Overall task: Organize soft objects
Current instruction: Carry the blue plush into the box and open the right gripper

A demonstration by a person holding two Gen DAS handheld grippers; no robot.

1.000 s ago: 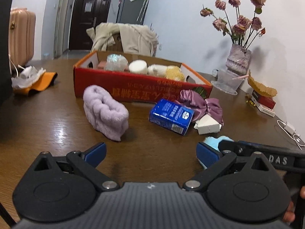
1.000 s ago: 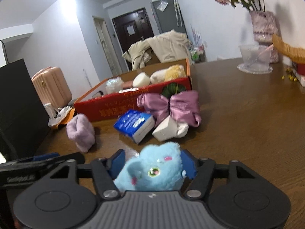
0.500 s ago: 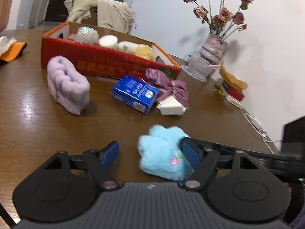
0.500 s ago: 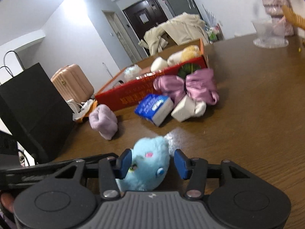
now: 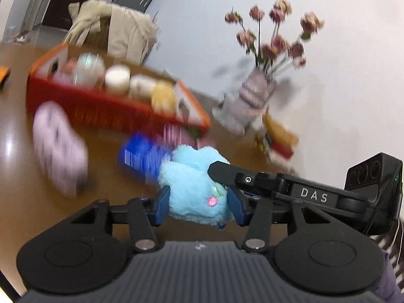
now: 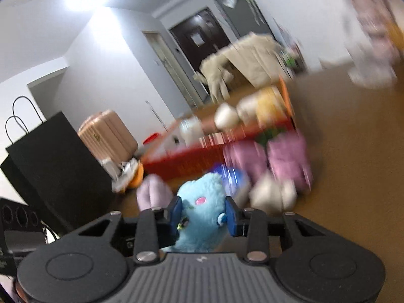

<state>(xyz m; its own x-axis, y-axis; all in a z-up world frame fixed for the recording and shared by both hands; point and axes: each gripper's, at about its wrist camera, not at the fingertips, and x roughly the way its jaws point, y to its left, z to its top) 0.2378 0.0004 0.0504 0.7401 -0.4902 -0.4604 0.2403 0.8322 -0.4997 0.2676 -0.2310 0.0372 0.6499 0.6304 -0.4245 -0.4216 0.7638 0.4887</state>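
My left gripper (image 5: 198,203) has just been closing, and its blue pads (image 5: 161,205) now press both sides of the blue plush toy (image 5: 194,189). My right gripper (image 6: 203,214) has been closing too and pinches the same toy (image 6: 202,209) from the other end, its pads sunk into the fur beside the pink cheek patch. In the left view one black finger of the right gripper (image 5: 227,170) lies across the toy's upper right side, so both tools have it between them, just in front of each camera and clear of the wooden table (image 5: 22,181).

Beyond the toy everything is smeared by blur. Just behind it sits a blue packet (image 5: 141,156), and to the left of that a lilac fluffy roll (image 5: 59,149) on the table. Further back stands the red cardboard box (image 5: 101,108), already holding several pale and yellow soft things. A pink satin bow (image 6: 270,159) lies against the box's near corner, with a white wedge (image 6: 271,197) in front of it. A vase of dried roses (image 5: 255,93) stands by the wall to the right. In the right view a black paper bag (image 6: 50,161) stands at the left edge, with a pink suitcase (image 6: 108,136) behind it.
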